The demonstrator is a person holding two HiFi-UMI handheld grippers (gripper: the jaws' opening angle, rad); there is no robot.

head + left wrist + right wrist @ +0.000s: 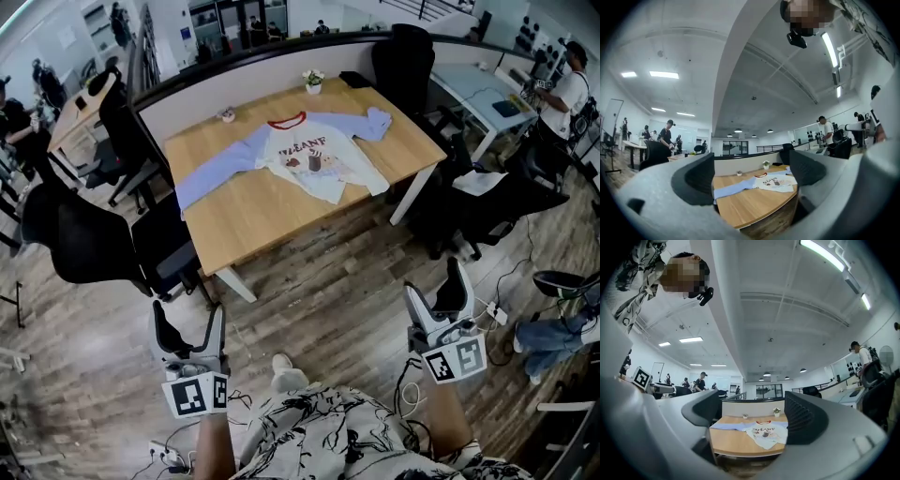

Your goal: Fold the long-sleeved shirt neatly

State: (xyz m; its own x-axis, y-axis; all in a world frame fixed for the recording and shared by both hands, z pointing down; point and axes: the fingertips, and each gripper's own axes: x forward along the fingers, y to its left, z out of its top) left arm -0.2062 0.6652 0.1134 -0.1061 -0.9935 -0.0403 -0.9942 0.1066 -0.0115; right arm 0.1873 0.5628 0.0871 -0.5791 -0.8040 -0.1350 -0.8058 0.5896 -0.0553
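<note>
White, blue-armed long-sleeved shirt (314, 155) lay spread on light wooden counter (262, 220), well apart from L gripper (187, 317) & R gripper (433, 283), fingers (696, 180) released, empty, prob. since folding hadn't begun.

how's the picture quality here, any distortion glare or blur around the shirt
Head view: strong fisheye bending, dark corners, yet the white-and-blue long-sleeved shirt on the light wooden table is sharp, evenly lit. Left gripper view: the ceiling strip light glares; close foreground looks soft. Right gripper view: black vignette, shirt small but clear.
</note>
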